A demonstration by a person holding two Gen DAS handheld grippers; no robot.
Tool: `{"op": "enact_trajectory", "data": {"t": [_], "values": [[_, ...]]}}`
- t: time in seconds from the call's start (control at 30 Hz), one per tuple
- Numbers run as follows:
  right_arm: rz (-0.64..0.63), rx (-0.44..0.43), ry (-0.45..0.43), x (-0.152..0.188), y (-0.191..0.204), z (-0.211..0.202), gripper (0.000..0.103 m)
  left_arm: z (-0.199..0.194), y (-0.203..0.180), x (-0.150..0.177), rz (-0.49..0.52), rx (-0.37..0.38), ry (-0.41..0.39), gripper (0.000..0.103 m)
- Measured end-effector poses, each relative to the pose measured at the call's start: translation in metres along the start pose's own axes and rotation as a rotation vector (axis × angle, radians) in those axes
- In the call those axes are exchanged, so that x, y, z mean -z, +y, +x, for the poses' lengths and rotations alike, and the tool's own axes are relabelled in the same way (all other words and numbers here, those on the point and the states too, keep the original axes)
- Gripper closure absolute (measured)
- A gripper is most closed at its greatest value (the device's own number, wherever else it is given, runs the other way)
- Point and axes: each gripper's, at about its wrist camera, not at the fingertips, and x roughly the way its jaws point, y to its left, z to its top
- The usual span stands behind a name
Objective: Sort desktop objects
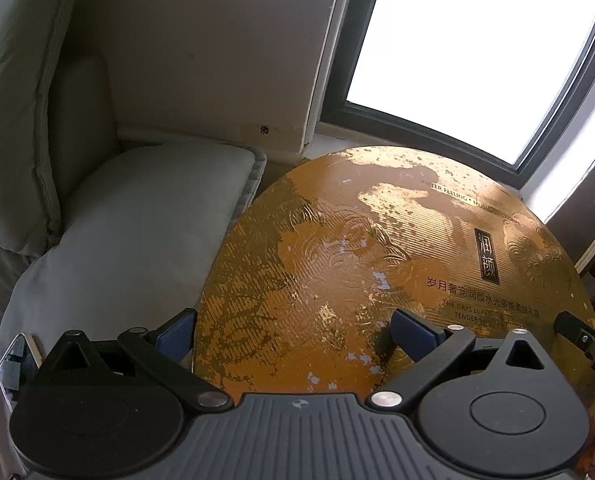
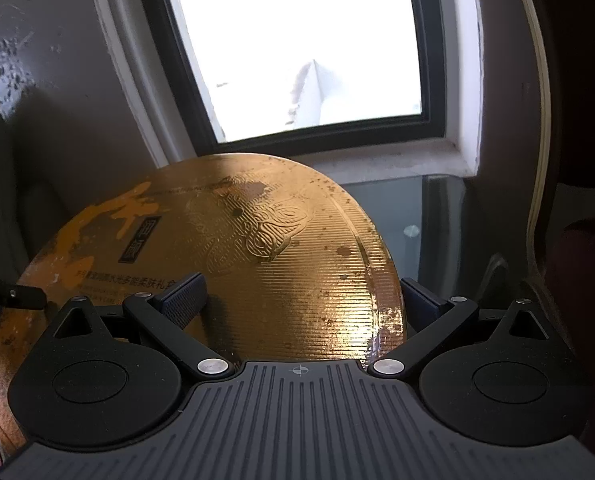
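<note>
Gold round gift box (image 1: pixel 337 272), one only, fills the foreground of both wrist views; its lid is closed, so any contents are hidden. The lid is ribbed and embossed with flower patterns, carries black Chinese and English lettering, and its foil is scuffed and flaking in many spots.

Two grippers straddle opposite edges of the box. The left gripper (image 1: pixel 295 334) has its jaws wide apart: one blue pad sits just off the box's left rim, the other rests over the lid surface. The right gripper (image 2: pixel 305 300) also has jaws spread wide, one pad over the lid, the other just outside the right rim. No pad is seen pressing the box. Each view shows a black tip of the other gripper at its outer edge.

Left of the box lies one pale seat cushion (image 1: pixel 145 220) with an upright back cushion (image 1: pixel 13 120) behind it. Right of the box, a glass counter (image 2: pixel 405 216) shows open surface. Beyond stands a beige wall (image 1: pixel 201 48) and one dark-framed window (image 2: pixel 297 40), very bright.
</note>
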Motion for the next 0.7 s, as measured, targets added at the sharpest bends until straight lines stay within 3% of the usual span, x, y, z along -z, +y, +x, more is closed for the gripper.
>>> {"op": "enact_trajectory", "data": {"t": [0.7], "values": [[-0.035,0.039,-0.006,0.005,0.009,0.006,0.003,0.009,0.016,0.012,-0.053,0.039,0.016,0.003]]}}
